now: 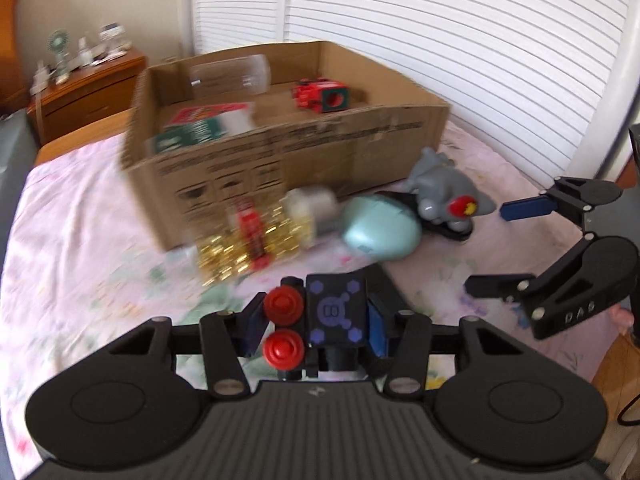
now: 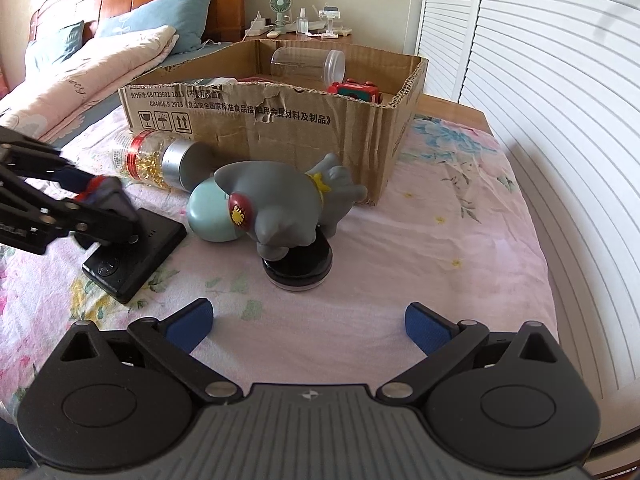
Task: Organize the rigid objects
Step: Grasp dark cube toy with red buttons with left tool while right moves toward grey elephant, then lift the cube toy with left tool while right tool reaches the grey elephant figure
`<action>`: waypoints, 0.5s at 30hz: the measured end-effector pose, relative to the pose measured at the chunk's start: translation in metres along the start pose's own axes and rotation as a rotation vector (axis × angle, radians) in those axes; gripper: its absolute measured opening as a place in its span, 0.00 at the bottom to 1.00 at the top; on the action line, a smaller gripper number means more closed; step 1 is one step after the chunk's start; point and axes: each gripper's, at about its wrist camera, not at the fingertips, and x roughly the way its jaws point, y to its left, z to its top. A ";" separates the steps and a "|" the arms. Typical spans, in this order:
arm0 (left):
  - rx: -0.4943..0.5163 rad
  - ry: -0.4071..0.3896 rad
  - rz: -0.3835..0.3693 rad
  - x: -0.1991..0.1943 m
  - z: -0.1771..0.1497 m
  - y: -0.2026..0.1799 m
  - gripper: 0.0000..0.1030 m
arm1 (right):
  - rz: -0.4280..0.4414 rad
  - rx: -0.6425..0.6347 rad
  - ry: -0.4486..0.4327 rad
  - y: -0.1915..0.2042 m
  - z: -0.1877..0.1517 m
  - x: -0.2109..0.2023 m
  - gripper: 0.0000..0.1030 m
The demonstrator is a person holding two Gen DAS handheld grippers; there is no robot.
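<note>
My left gripper is shut on a small black toy block with red wheels, held above the bed. It shows blurred at the left of the right wrist view. My right gripper is open and empty, facing a grey toy figure on a black round base; it also appears in the left wrist view. A pale green egg-shaped object, a jar of gold capsules and a flat black device lie on the bed before the cardboard box.
The box holds a clear plastic jar, a red toy and a green and red package. A nightstand with small items stands behind. White louvred doors run along the right. Pillows lie at the headboard.
</note>
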 end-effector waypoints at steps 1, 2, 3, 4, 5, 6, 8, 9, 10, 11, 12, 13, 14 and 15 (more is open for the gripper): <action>-0.015 -0.003 0.011 -0.004 -0.003 0.004 0.48 | -0.001 0.002 0.006 0.000 0.001 0.000 1.00; -0.032 -0.005 0.022 -0.007 -0.005 0.009 0.48 | -0.002 0.004 0.011 0.001 0.002 0.001 1.00; -0.045 -0.006 0.030 -0.009 -0.007 0.013 0.48 | -0.001 0.002 0.014 0.002 0.003 0.001 1.00; -0.059 -0.006 0.039 -0.011 -0.010 0.018 0.48 | 0.001 0.000 0.016 0.003 0.004 0.002 1.00; -0.072 -0.007 0.051 -0.012 -0.012 0.022 0.48 | 0.003 -0.001 0.017 0.003 0.004 0.002 1.00; -0.082 -0.007 0.062 -0.011 -0.014 0.025 0.48 | 0.004 -0.004 0.018 0.004 0.005 0.003 1.00; -0.104 0.004 0.081 -0.009 -0.017 0.031 0.48 | 0.011 -0.009 0.022 0.004 0.008 0.004 1.00; -0.114 0.005 0.088 -0.009 -0.018 0.032 0.51 | 0.017 -0.005 0.021 0.003 0.011 0.004 1.00; -0.116 0.004 0.087 -0.009 -0.019 0.033 0.55 | 0.026 -0.002 0.018 0.002 0.014 0.004 1.00; -0.112 0.000 0.086 -0.008 -0.019 0.033 0.63 | 0.034 -0.001 0.011 0.001 0.017 0.004 1.00; -0.106 -0.005 0.091 -0.008 -0.020 0.032 0.72 | 0.040 -0.004 0.002 0.000 0.021 0.003 1.00; -0.100 -0.016 0.097 -0.009 -0.021 0.031 0.75 | 0.041 -0.011 -0.007 -0.001 0.026 0.004 1.00; -0.096 -0.024 0.101 -0.010 -0.022 0.030 0.78 | 0.044 -0.017 -0.014 -0.002 0.032 0.004 1.00; -0.093 -0.026 0.101 -0.010 -0.022 0.030 0.80 | 0.053 -0.023 -0.020 -0.003 0.036 0.005 1.00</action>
